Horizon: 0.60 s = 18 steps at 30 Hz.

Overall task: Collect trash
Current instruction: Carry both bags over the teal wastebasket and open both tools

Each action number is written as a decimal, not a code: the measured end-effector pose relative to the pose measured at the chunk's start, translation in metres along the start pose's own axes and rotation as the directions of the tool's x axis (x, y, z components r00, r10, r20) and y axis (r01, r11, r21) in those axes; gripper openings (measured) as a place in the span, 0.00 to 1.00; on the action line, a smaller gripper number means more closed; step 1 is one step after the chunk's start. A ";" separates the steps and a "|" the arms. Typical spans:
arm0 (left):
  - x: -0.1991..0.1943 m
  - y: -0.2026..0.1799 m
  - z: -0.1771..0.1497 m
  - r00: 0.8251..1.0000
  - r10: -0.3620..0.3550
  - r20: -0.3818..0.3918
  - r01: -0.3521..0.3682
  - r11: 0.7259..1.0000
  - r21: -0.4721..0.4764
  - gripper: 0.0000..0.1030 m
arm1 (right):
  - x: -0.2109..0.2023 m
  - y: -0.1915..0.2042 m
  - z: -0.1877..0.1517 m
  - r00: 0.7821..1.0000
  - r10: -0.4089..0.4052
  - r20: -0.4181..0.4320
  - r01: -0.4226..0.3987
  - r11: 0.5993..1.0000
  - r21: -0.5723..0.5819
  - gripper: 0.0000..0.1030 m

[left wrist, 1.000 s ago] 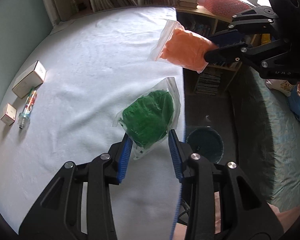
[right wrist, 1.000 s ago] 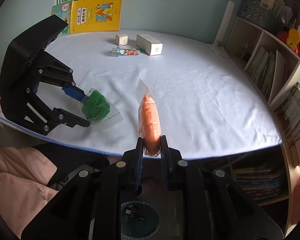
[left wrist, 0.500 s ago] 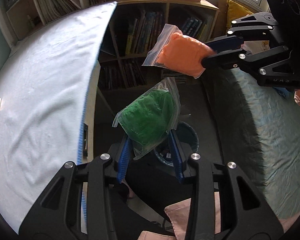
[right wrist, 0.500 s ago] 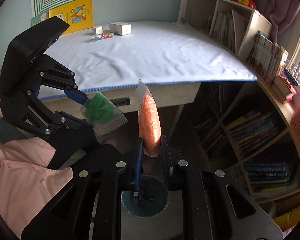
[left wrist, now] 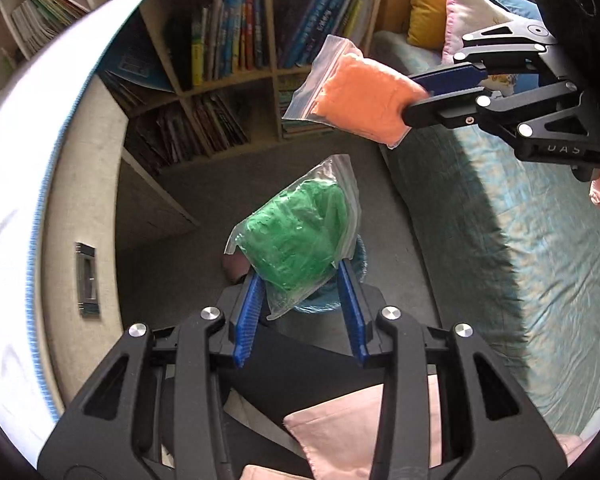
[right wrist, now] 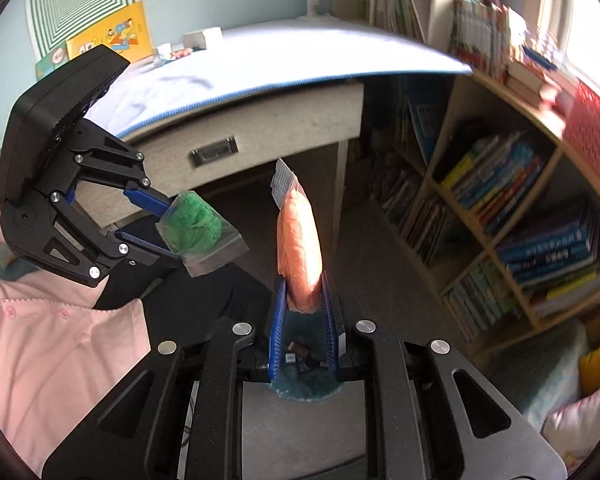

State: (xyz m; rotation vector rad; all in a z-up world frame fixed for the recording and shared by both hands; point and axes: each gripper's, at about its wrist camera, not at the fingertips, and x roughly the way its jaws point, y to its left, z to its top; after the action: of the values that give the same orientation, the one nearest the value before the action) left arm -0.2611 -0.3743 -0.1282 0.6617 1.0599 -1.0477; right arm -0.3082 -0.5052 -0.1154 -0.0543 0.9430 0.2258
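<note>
Left tongs point(left wrist: 300, 276) grip green bag point(left wrist: 296, 236), right tongs point(right wrist: 303, 300) grip orange bag point(right wrist: 300, 240); both probably above bin point(right wrist: 304, 388) for dropping.

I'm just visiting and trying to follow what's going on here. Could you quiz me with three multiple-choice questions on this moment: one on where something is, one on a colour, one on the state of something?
1. Where is the bin?
A. On the table
B. On the floor, below the two grippers
C. On the bookshelf

2. What colour is the stuff in the bag that the left gripper carries?
A. Green
B. Orange
C. Yellow

3. How do the right gripper's jaws stand?
A. Wide open, empty
B. Shut on the orange bag
C. Shut on a book

Answers:
1 B: the teal bin sits on the grey floor beneath the right gripper.
2 A: the left gripper clamps the green-filled bag.
3 B: its jaws pinch the lower end of the orange-filled bag.
</note>
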 end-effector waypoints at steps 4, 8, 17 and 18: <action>0.011 -0.009 0.002 1.000 -0.021 -0.023 0.021 1.000 0.021 0.34 | 0.003 -0.003 -0.017 1.000 0.007 -0.009 -0.006 0.999 0.034 0.17; 0.024 -0.017 0.003 0.998 -0.039 -0.046 0.040 0.999 0.027 0.34 | 0.008 -0.004 -0.031 1.000 0.014 -0.024 -0.012 0.998 0.065 0.17; 0.053 -0.022 0.001 0.993 -0.049 -0.106 0.053 0.998 0.037 0.34 | 0.024 -0.006 -0.057 0.997 0.036 -0.064 -0.028 0.992 0.119 0.17; 0.055 -0.023 0.001 0.993 -0.046 -0.110 0.051 0.998 0.039 0.34 | 0.025 -0.006 -0.059 0.997 0.037 -0.065 -0.029 0.992 0.123 0.17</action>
State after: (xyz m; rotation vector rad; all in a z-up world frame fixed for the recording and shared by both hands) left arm -0.2758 -0.4037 -0.1785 0.7370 1.1567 -1.0878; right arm -0.3395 -0.5157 -0.1701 0.0668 1.0238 0.1972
